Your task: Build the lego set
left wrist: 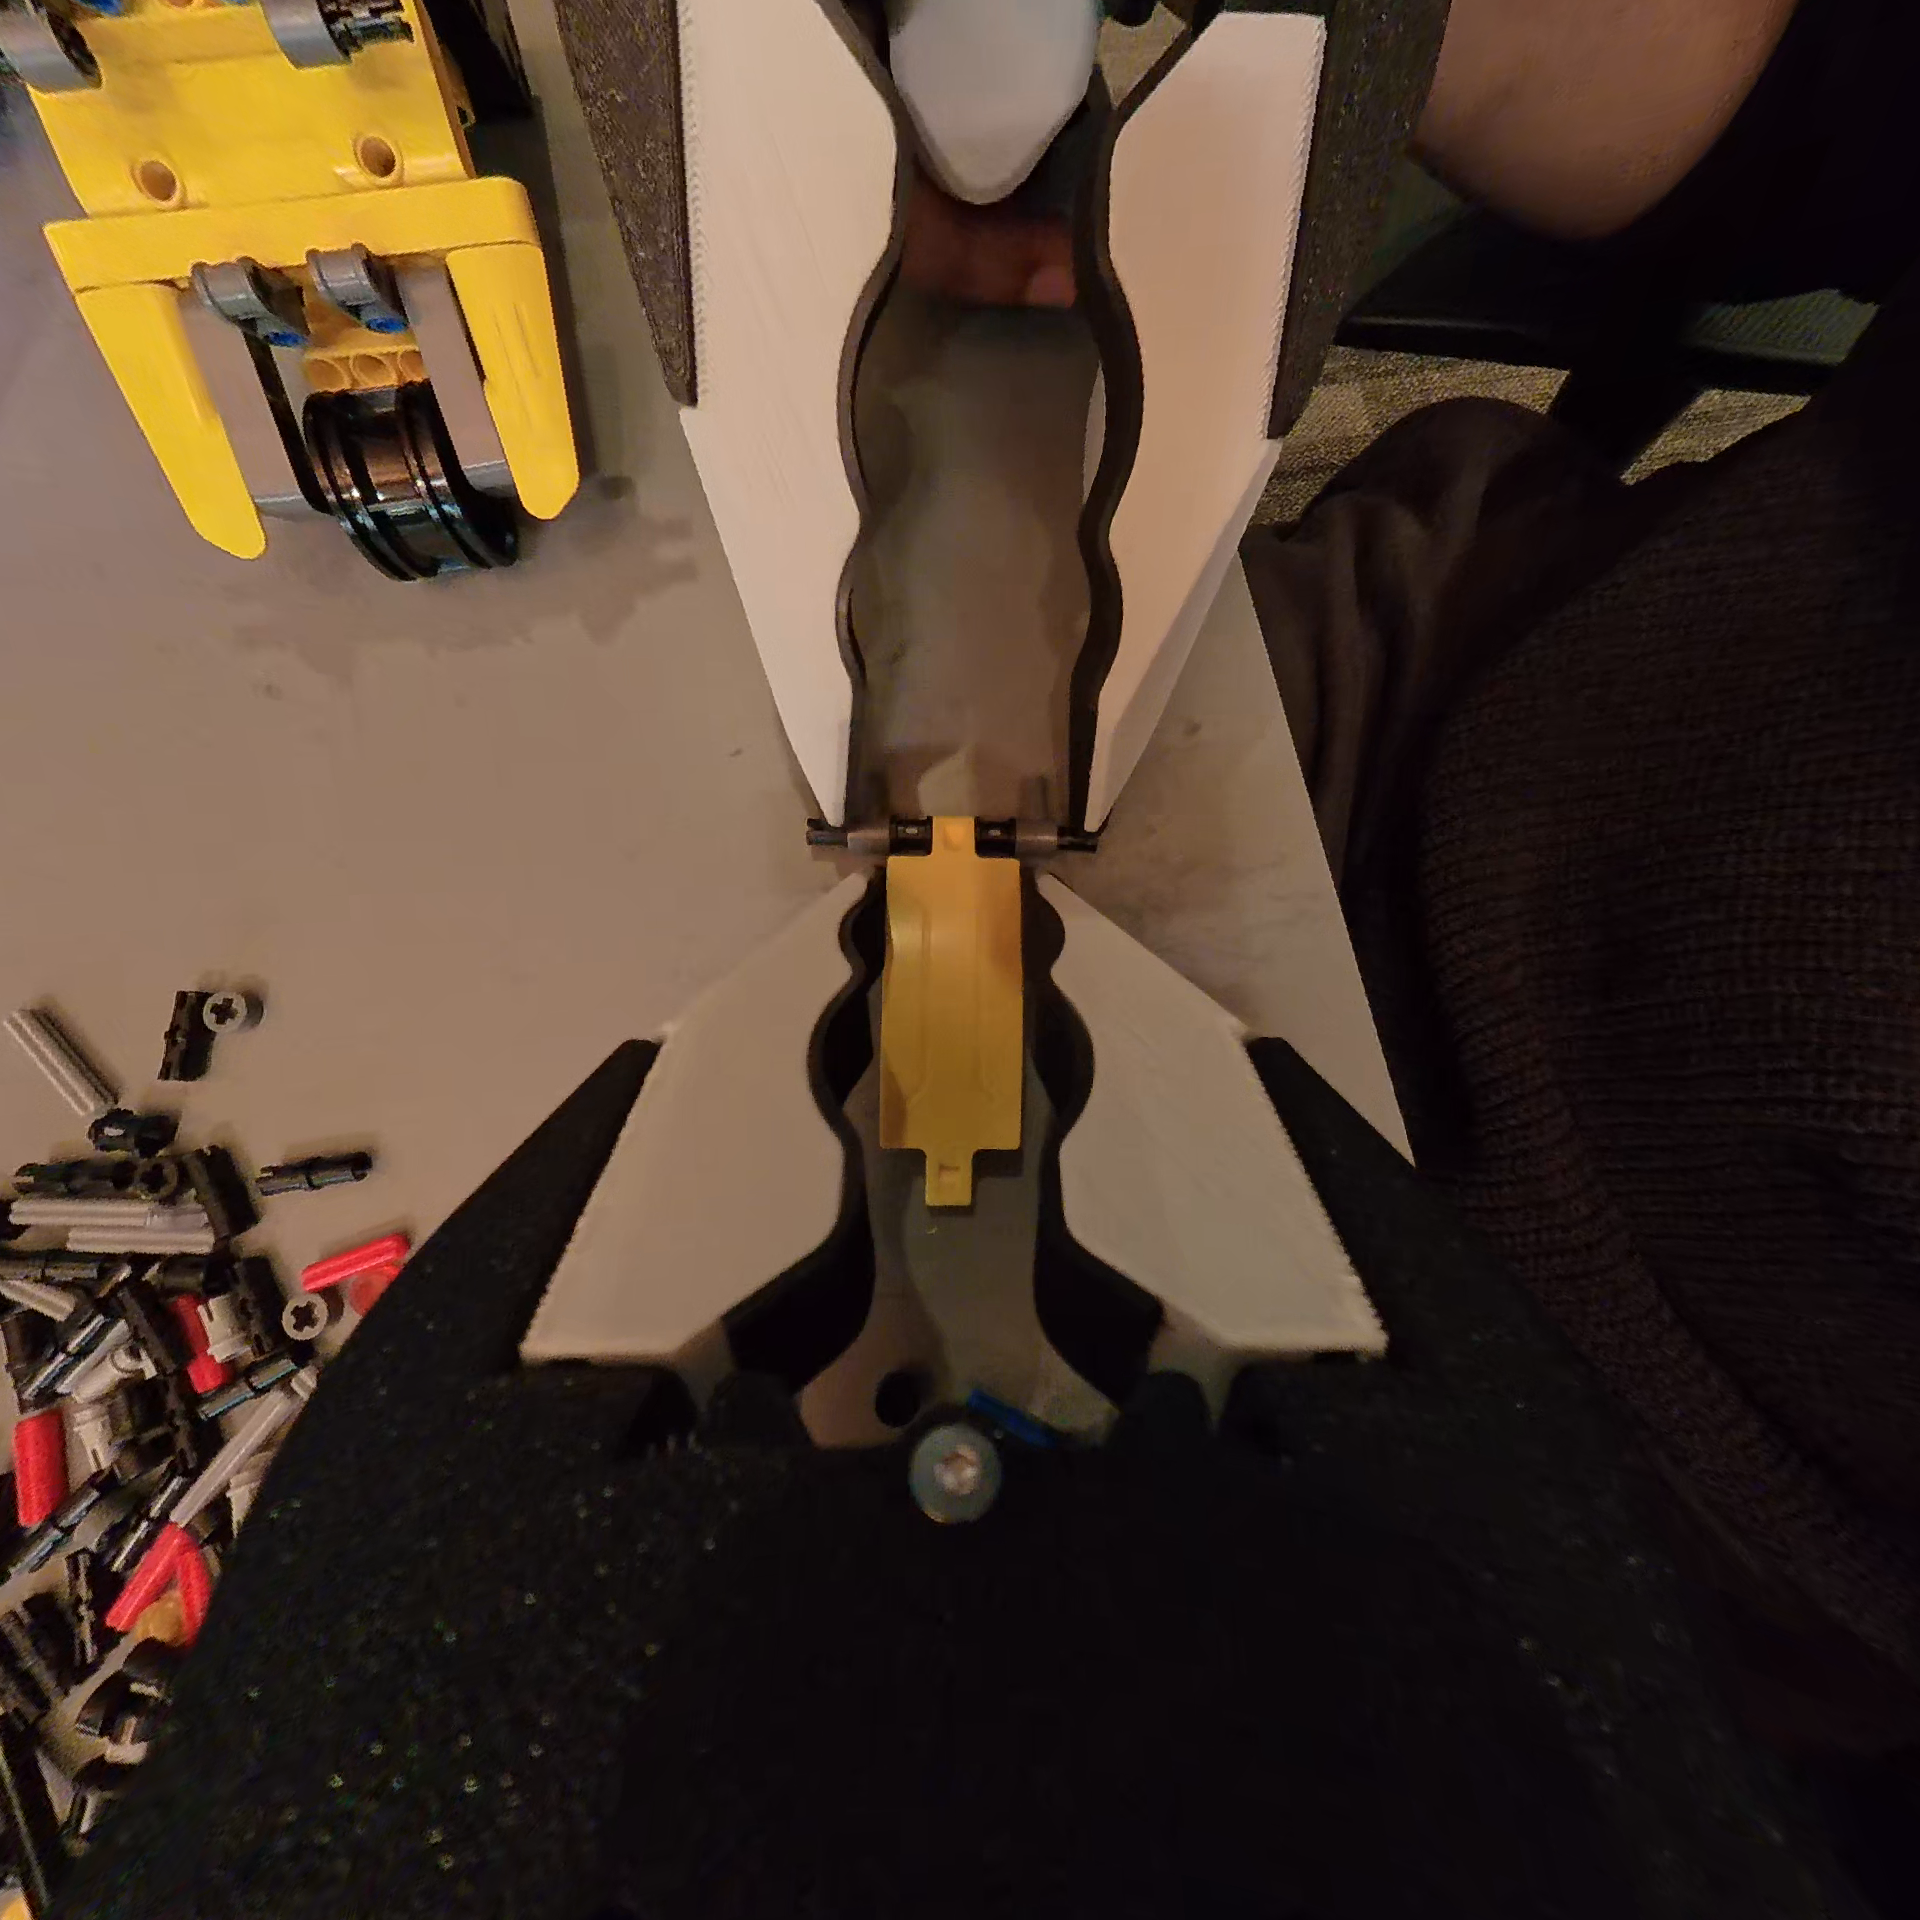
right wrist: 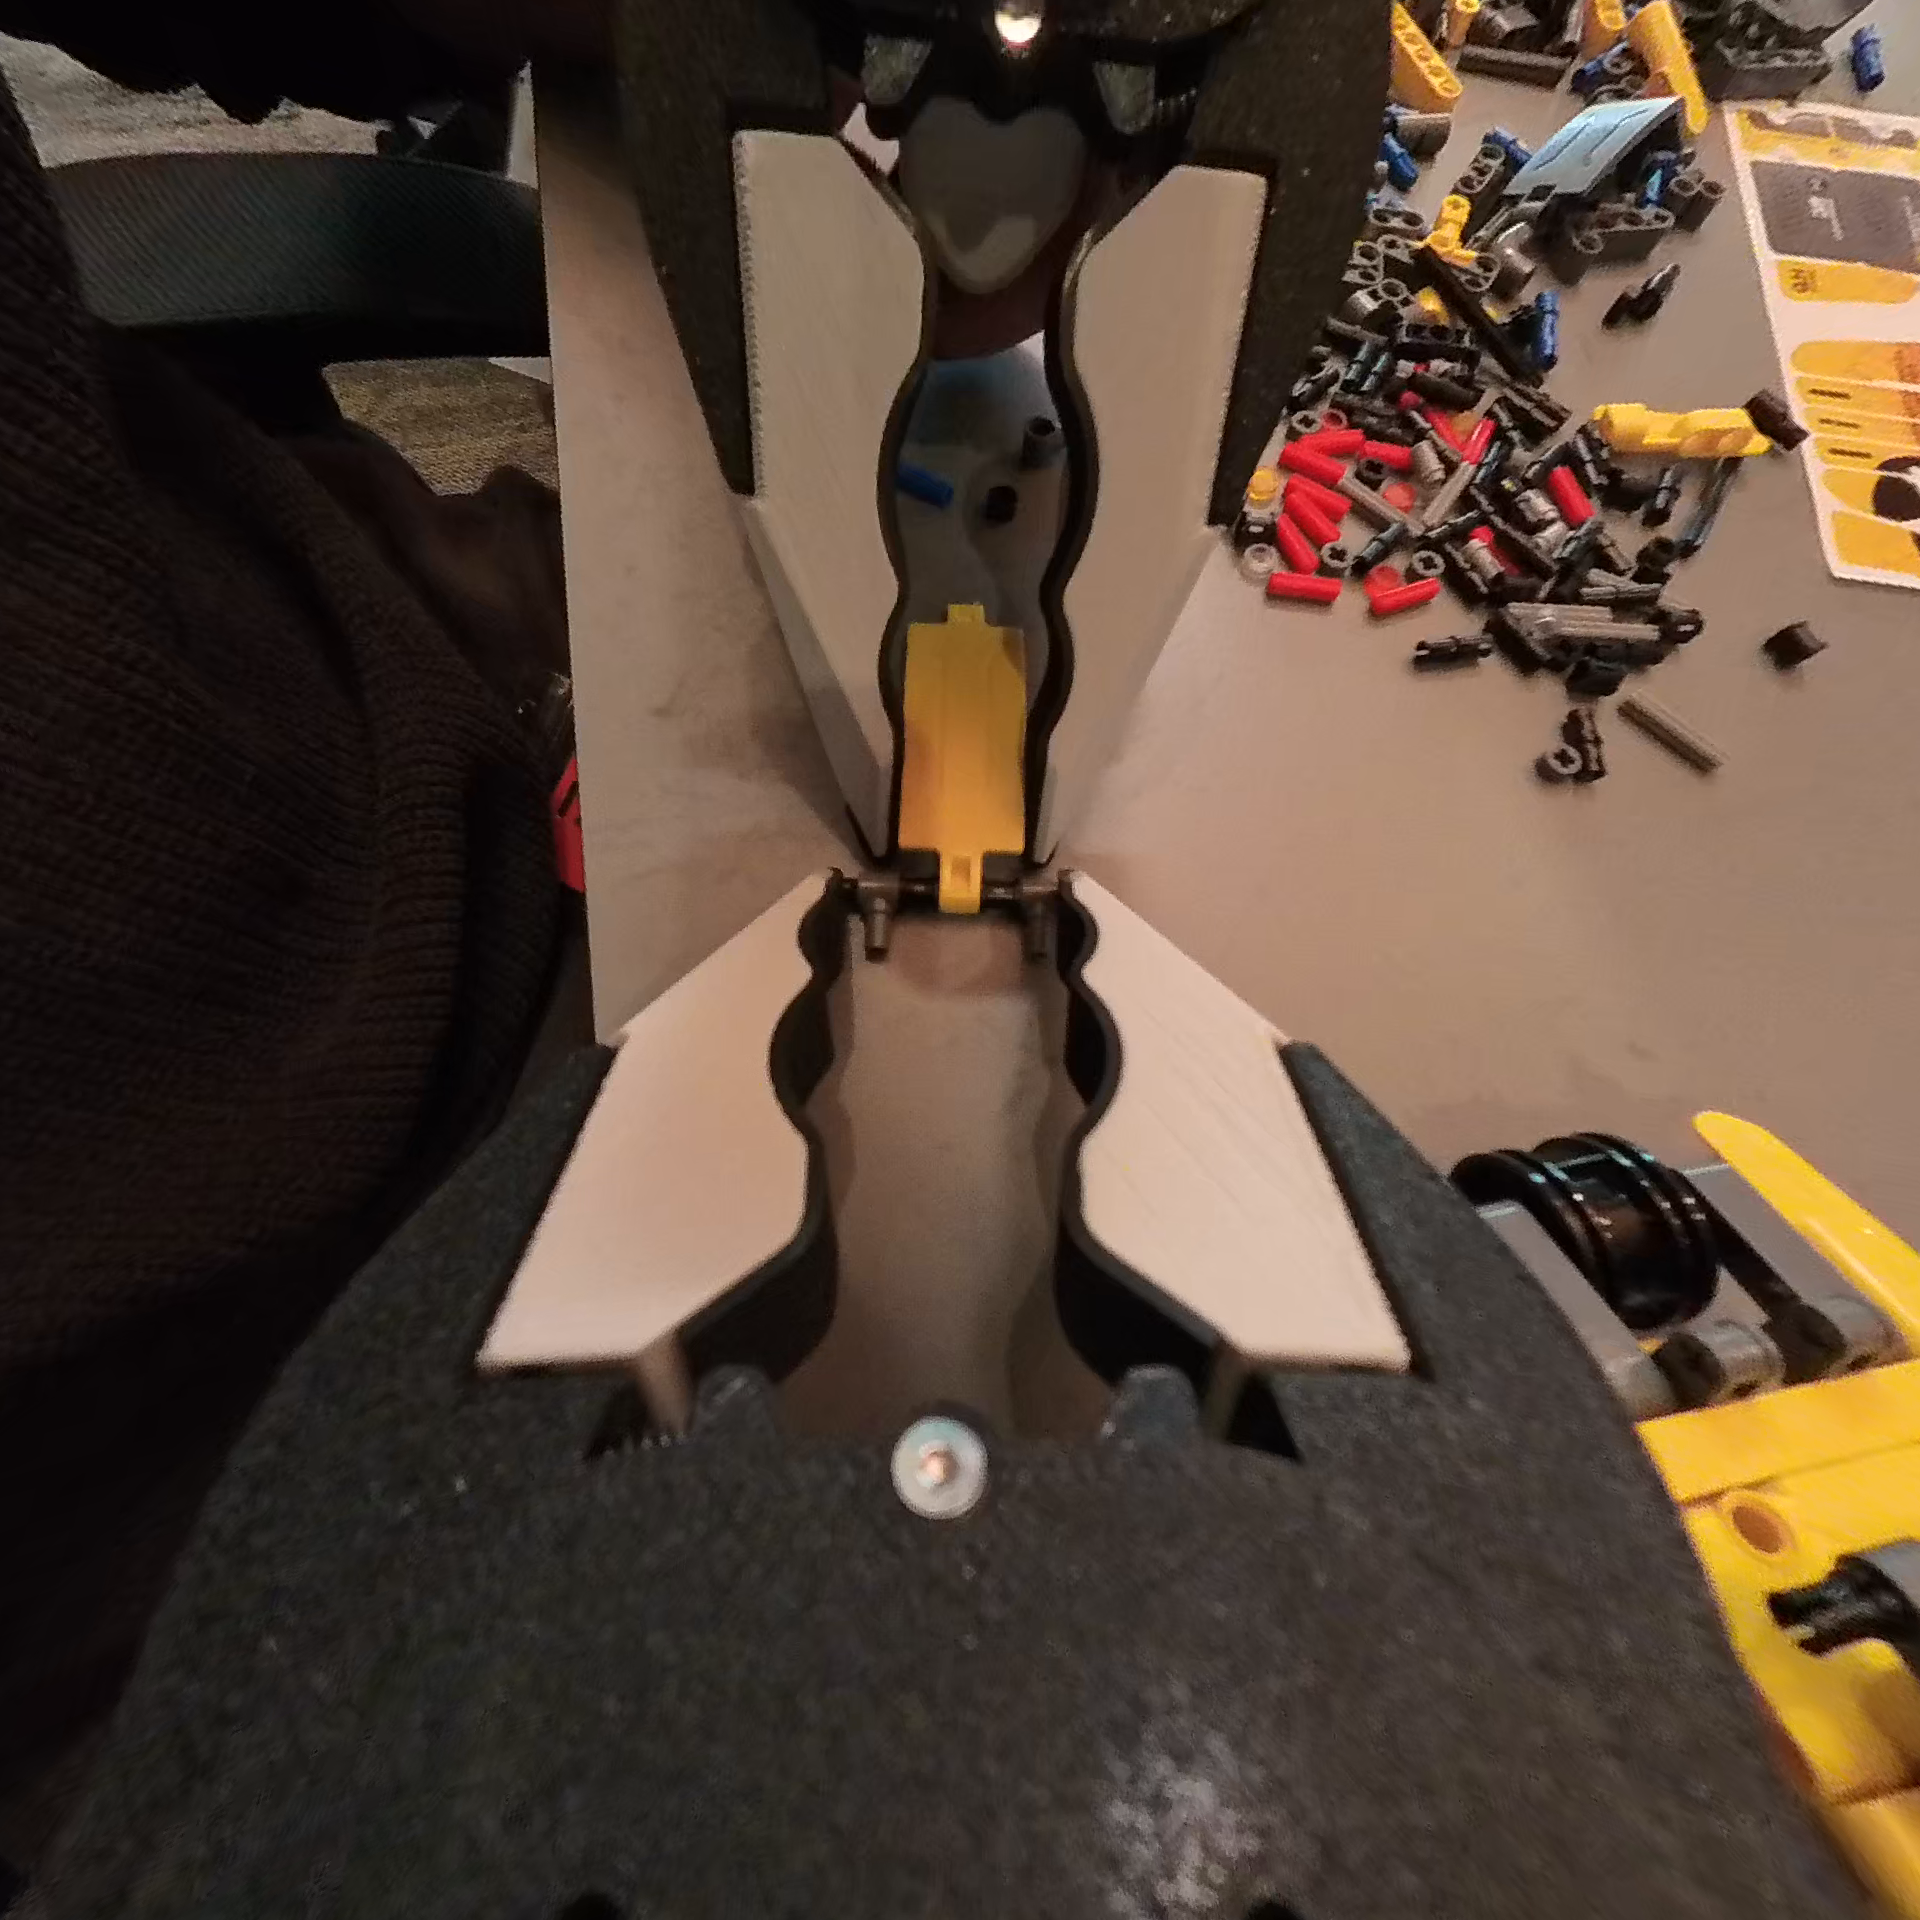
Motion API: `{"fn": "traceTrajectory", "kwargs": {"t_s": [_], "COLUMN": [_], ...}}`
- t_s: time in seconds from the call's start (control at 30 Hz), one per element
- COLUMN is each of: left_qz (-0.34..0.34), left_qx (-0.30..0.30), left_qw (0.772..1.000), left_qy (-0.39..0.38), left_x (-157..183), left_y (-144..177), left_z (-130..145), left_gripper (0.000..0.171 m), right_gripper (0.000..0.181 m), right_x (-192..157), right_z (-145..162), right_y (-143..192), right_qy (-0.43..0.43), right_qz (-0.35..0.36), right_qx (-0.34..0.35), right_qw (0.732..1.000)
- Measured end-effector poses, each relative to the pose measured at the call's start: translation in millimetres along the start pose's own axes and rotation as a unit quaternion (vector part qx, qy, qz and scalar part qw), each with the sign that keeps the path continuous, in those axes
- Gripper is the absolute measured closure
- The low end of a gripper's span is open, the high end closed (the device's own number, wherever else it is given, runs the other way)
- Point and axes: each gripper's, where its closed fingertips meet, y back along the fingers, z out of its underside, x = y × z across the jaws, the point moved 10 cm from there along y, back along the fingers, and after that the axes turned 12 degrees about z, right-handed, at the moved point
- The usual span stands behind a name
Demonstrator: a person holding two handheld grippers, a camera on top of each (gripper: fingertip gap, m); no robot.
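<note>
left gripper (left wrist: 951, 883) clamps yellow panel (left wrist: 954, 1029), right gripper (right wrist: 956, 894) seemingly grips its pins (right wrist: 951, 896)

wrist views facing each other, close, sharing yellow panel (left wrist: 951, 1023)

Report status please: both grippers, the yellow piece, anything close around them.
Left gripper shut on yellow panel. Right gripper tips at the dark axle across the panel's end, grip unclear. Yellow model and loose parts pile lie aside.
</note>
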Motion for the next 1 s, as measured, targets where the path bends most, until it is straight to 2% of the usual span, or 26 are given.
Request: {"fn": "traceTrajectory", "kwargs": {"t_s": [1.0], "left_qz": [-0.004], "left_qx": [-0.002], "left_qw": [1.000], "left_qy": [-0.008], "left_x": [0.8], "left_y": [-0.2], "left_z": [-0.1], "left_gripper": [0.147], "right_gripper": [0.144], "right_x": [3.6], "right_z": [0.4], "right_y": [-1.0], "right_qy": [-0.019], "right_qz": [-0.010], "right_qx": [-0.006], "right_qw": [1.000]}}
